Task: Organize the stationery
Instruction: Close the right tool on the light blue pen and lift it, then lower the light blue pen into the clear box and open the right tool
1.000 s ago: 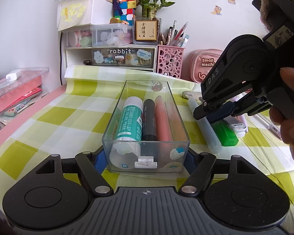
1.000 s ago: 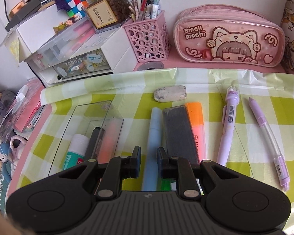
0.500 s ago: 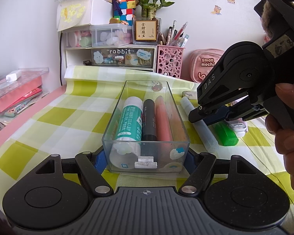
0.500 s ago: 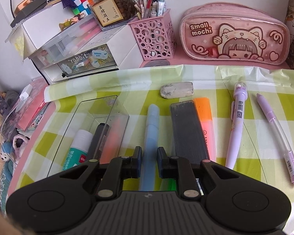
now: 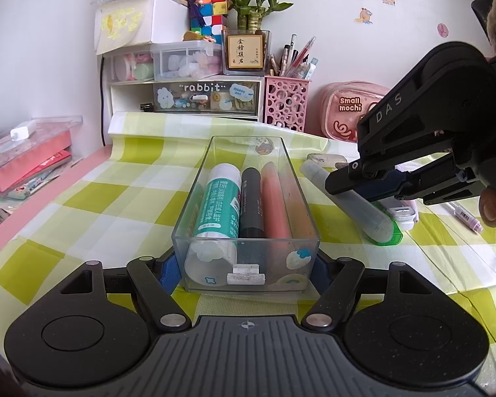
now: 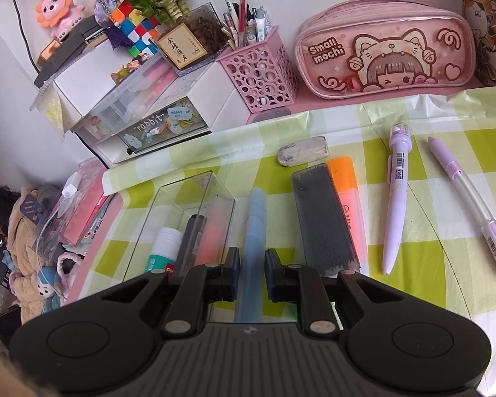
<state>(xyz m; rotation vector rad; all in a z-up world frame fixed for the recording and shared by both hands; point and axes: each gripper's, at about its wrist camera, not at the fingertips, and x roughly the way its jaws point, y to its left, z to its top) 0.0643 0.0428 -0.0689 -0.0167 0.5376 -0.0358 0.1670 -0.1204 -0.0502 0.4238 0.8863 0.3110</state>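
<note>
My left gripper is shut on the near end of a clear plastic box that holds a glue stick, a black marker and a pink highlighter. My right gripper is shut on a light blue highlighter and holds it just right of the box, tilted, far end up. The right gripper and the blue highlighter also show in the left wrist view.
On the checked cloth lie a dark grey case, an orange highlighter, an eraser, two purple pens and a green item. At the back stand a pink pen holder, a pink pencil case and drawers.
My right gripper has lifted the blue highlighter off the cloth and carried it left, closer to the box. The left gripper and box have not moved.
</note>
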